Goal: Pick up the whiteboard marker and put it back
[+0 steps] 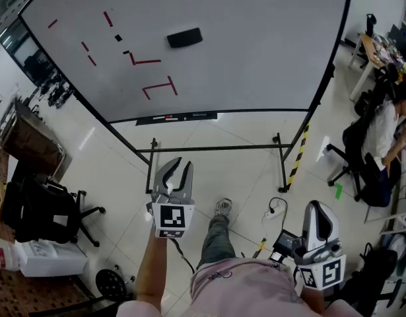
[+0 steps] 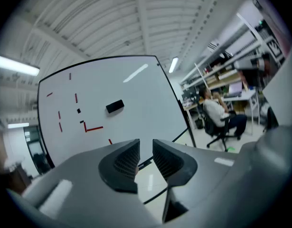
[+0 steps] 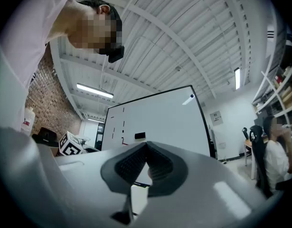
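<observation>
Holding the left tongs [image 1: 179, 167] out ahead at arm's length, pointing them toward the whiteboard [image 1: 255, 38] on its wheeled stand, jaws standing narrowly apart and gripping nothing, with only pale floor [image 1: 242, 164] and the board's lower frame showing through the gap in the left gripper view. Carrying the right tongs [image 1: 319, 210] lower and nearer the body, well apart from the left pair, jaws meeting at the tips and clamping nothing. Lying on the dark tray [image 1: 209, 115] along the board's bottom edge, what looks like the whiteboard marker [image 1: 168, 117] – a small reddish sliver, too small to tell for certain – well ahead of both tongs and touching neither. Clinging to the board's face, a black eraser [image 1: 185, 37], sitting above and to the right of several short red strokes [image 1: 150, 61]. Standing with one sneaker [image 1: 222, 207] stepping forward on the floor, between the two tongs in the head view. Sitting off to the right of the board, a person in a white top [image 1: 387, 134] on a dark office chair, facing a cluttered surface [image 1: 377, 48]; resting at the far left, another black office chair [image 1: 51, 210]
</observation>
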A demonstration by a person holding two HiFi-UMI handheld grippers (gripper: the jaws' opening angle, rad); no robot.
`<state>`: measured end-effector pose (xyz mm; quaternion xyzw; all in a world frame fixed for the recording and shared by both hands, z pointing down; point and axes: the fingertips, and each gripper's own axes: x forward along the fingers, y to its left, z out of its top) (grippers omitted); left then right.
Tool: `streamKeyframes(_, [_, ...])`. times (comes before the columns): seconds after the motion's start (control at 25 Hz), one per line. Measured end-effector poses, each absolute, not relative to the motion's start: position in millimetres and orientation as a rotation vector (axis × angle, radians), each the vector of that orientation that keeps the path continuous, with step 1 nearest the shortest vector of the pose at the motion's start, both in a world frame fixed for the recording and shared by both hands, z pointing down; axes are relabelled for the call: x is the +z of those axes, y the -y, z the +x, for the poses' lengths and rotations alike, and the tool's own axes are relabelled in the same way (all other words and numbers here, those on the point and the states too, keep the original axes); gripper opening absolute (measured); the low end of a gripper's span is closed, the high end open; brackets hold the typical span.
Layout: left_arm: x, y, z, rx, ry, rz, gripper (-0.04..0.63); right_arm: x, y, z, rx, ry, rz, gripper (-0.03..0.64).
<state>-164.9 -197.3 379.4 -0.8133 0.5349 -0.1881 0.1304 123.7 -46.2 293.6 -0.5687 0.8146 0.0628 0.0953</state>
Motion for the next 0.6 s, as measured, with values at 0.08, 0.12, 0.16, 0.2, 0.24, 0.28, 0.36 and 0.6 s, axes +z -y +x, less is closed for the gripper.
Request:
streamKeyframes(0.08, [408.4, 262.0, -183.9, -0.778, -1.448, -2.207, 0.091, 298.4, 90.7, 107.2, 0.204, -2.415, -1.699, 0.002])
streamKeyframes(0.12, [423.8, 294.9, -192.2, -0.881, -1.392, -2.126, 0.091, 300.0, 115.1, 98.6, 0.212, -2.413, -1.707, 0.002])
streamKeyframes(0.16, [440.5, 327.9, -198.7, -0.974, -1.331, -2.050, 0.091, 300.9, 141.1, 89.5, 0.218, -2.409, -1.719, 0.003])
streamKeyframes(0.2, [459.1, 359.9, -202.4, -1.056, -1.262, -1.989, 0.091, 300.9, 167.4, 80.0, 0.220, -2.403, -1.738, 0.003])
streamKeyframes(0.24, [479.7, 389.6, -202.7, -1.127, -1.184, -1.953, 0.091, 299.8, 192.6, 70.1, 0.223, -2.402, -1.760, 0.003])
streamKeyframes(0.28, [501.8, 415.7, -199.9, -1.188, -1.101, -1.944, 0.091, 297.3, 215.2, 59.5, 0.230, -2.408, -1.785, 0.003])
streamKeyframes(0.36, [545.2, 458.3, -191.5, -1.298, -0.939, -1.971, 0.092, 291.8, 253.8, 37.1, 0.256, -2.447, -1.826, 0.003])
streamKeyframes(0.6, [629.6, 561.0, -190.5, -1.546, -0.629, -1.933, 0.086, 310.8, 354.7, 2.8, 0.193, -2.527, -1.862, 0.003])
